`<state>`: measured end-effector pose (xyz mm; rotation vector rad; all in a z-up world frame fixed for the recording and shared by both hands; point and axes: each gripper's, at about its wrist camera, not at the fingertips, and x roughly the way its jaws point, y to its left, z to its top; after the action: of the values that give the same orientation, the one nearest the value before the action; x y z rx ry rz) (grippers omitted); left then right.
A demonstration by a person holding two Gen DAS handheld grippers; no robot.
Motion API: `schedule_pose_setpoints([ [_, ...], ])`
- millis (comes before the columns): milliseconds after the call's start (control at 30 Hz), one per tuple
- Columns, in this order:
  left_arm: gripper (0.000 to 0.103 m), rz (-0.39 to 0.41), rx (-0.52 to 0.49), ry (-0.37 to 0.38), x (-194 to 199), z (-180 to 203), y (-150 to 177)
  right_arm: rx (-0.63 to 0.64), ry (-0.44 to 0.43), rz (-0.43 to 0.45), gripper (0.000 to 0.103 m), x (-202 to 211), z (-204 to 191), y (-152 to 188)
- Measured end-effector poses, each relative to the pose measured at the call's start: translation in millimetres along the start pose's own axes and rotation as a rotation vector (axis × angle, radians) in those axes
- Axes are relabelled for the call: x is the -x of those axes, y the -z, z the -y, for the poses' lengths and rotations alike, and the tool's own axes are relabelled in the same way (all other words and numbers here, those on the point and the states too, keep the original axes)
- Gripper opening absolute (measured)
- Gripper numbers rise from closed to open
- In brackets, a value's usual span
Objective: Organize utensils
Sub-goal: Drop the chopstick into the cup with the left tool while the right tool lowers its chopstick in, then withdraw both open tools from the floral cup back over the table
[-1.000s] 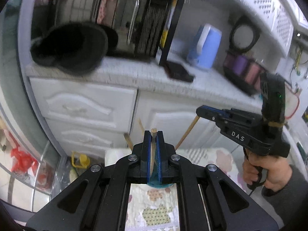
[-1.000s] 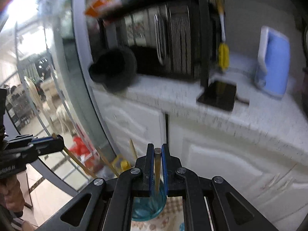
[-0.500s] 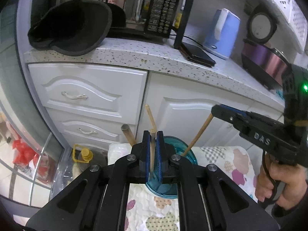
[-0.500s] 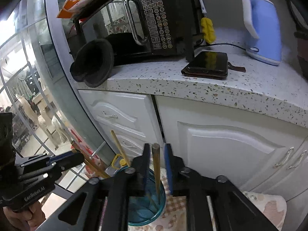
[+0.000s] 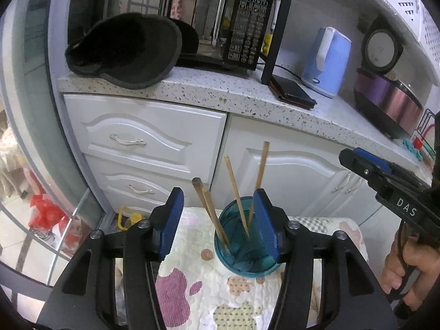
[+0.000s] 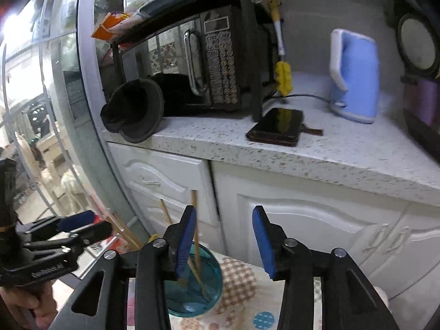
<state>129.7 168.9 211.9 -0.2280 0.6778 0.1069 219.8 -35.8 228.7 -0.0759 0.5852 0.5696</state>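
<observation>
Left wrist view: left tongs (image 5: 217, 220) spread wide, blue pads (image 5: 172, 220) gripping nothing. Just ahead, between the pads and nearer the right one, a teal cup (image 5: 244, 247) standing upright on a patterned cloth (image 5: 192, 288). Inside the cup, wooden chopsticks (image 5: 236, 195) leaning apart, tips fanned out above the rim. Off to the right, right tongs (image 5: 357, 159) held in a hand (image 5: 407, 264); from this angle, cannot tell open or closed. Beyond, white cabinet drawers (image 5: 143, 143) under a speckled worktop (image 5: 220, 90) carrying a microwave (image 5: 220, 24), a black hat (image 5: 123, 52), a blue kettle (image 5: 327, 60).

Right wrist view: right tongs (image 6: 224, 239) parted wide, nothing between the pads. Same cup (image 6: 192, 288) below and behind the left pad, chopsticks (image 6: 195, 233) rising from it beside that pad, whether touching it cannot tell. Far left, left tongs (image 6: 90, 222) seen side-on, pads apart. Ahead on the worktop (image 6: 330, 154), a dark phone (image 6: 277, 126) and the kettle (image 6: 354, 77).
</observation>
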Motion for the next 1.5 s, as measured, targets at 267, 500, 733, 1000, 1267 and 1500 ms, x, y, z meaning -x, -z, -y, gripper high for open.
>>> schedule_pose_setpoints([
  [267, 0.063, 0.086, -0.066, -0.006, 44, 24, 37, -0.052, 0.202, -0.029, 0.072, 33, 16, 27],
  [500, 0.08, 0.075, -0.165, 0.007, 34, 55, 107, -0.167, 0.295, -0.129, 0.087, 48, 53, 88],
  [733, 0.08, -0.055, -0.231, -0.02, -29, 70, 183, -0.275, 0.386, -0.257, 0.087, 51, 94, 174],
  [1000, 0.079, -0.179, -0.163, -0.055, -76, 56, 228, -0.332, 0.482, -0.389, 0.087, 53, 125, 242],
  [1267, 0.087, -0.249, -0.102, -0.094, -96, 44, 246, -0.351, 0.519, -0.381, 0.087, 68, 128, 263],
  [1500, 0.103, -0.281, -0.129, -0.103, -104, 49, 248, -0.324, 0.594, -0.245, 0.088, 106, 113, 219],
])
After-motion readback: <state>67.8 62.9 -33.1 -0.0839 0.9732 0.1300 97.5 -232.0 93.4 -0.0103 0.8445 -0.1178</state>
